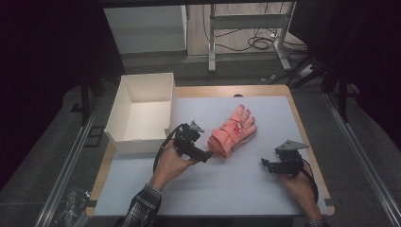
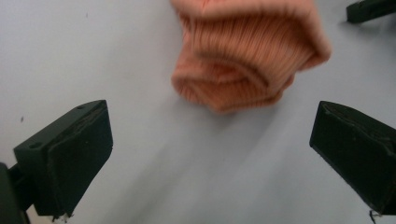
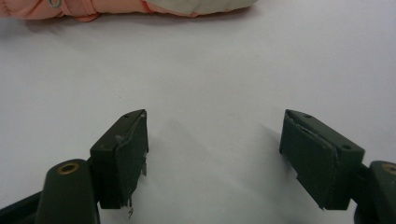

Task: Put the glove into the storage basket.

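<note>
The pink glove point(image 1: 232, 131) lies flat on the counter point(image 1: 227, 184), just beside the white box point(image 1: 142, 111), with its ribbed cuff toward the person and its fingers pointing away. The left hand-held gripper point(image 1: 206, 154) sits at the cuff end of the glove, jaws wide apart and holding nothing; in the left gripper view the cuff point(image 2: 243, 70) lies just ahead of the gap between the jaws, not yet inside it. The right hand-held gripper point(image 1: 265, 164) waits well apart from the glove on its other side, jaws also wide and empty.

The step in hand looks like taking the glove by the cuff. To do it well, the left gripper should likely slide forward low along the counter until the folded cuff lies between the pads, then close on the full thickness of knit and not on one loose layer.

The box stands open beside the glove; its inside looks empty.
</note>
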`<state>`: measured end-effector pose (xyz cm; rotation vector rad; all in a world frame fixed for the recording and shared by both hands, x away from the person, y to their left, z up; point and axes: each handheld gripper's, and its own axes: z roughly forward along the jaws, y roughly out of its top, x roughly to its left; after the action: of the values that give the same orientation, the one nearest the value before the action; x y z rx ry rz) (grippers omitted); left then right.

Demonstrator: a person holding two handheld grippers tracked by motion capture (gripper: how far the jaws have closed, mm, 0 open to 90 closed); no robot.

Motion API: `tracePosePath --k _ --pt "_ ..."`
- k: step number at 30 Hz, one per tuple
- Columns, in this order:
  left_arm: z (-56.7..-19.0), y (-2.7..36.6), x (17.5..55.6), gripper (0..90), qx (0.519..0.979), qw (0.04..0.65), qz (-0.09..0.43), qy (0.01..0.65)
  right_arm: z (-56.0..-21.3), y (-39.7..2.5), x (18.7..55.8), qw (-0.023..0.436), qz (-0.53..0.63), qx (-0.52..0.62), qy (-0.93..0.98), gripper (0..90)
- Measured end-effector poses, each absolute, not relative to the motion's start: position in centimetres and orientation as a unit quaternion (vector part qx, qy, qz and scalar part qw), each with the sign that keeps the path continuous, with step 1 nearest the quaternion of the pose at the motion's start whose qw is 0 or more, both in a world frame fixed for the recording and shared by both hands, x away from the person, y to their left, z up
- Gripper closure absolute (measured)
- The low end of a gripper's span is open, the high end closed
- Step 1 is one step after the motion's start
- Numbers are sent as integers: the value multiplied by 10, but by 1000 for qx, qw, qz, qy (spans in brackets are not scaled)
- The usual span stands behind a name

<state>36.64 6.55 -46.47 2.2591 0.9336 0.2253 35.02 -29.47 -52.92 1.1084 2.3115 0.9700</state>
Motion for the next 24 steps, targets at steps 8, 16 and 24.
tracePosePath --k 8,16,24 --pt "-443 35 388 0 881 323 79 335 -529 -295 350 199 348 397 826 236" --pt "-441 6 408 0 891 311 72 324 -530 -295 350 198 348 398 825 236" --pt "-451 -19 423 0 905 268 77 320 -530 -295 351 198 349 397 825 236"
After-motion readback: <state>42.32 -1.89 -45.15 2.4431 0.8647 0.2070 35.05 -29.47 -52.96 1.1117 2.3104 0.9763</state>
